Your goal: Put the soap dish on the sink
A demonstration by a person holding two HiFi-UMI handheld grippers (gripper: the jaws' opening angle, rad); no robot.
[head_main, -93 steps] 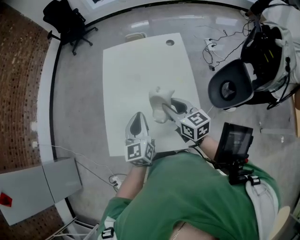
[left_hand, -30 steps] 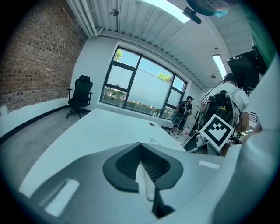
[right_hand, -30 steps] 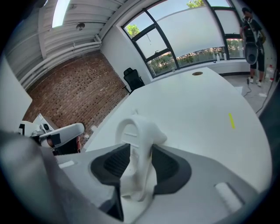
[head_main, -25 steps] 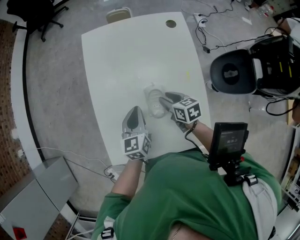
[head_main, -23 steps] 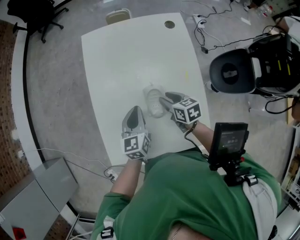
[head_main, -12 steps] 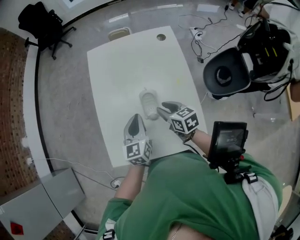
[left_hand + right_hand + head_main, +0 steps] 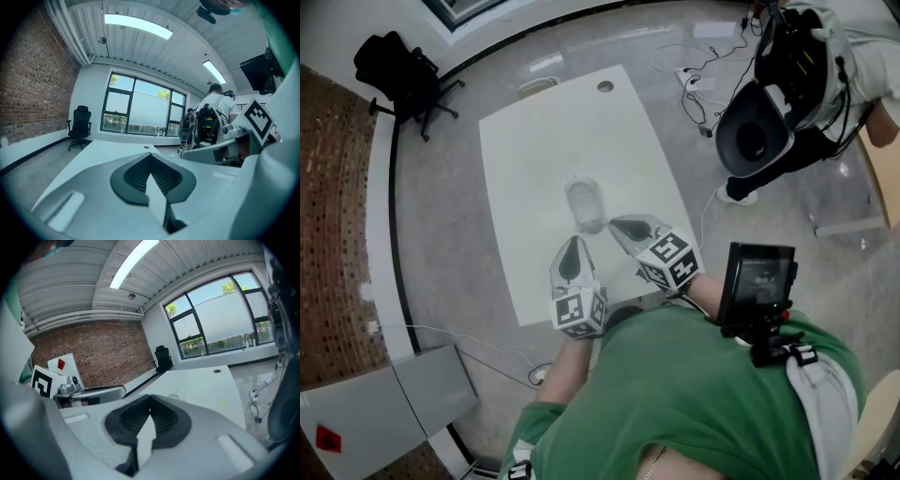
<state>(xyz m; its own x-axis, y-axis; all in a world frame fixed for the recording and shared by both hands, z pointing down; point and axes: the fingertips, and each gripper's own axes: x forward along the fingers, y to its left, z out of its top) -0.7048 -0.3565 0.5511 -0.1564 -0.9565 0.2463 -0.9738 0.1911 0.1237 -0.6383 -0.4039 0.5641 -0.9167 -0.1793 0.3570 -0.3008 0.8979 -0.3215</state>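
Observation:
The soap dish, a pale oval thing, lies on the white table, apart from both grippers. In the right gripper view the dish shows faintly just beyond the jaws. My right gripper hovers just right of and nearer than the dish; its jaws have just been closing and now meet with nothing between them. My left gripper hangs nearer still, over the table's near part, its tips also together and empty. I cannot make out a sink.
A black office chair stands at the far left by the brick wall. A chair loaded with a backpack and floor cables lie right of the table. A grey cabinet sits near left.
Both grippers have drawn back from the soap dish toward the person and risen. The right jaws, open beside the dish before, have shut empty. The dish stays on the table.

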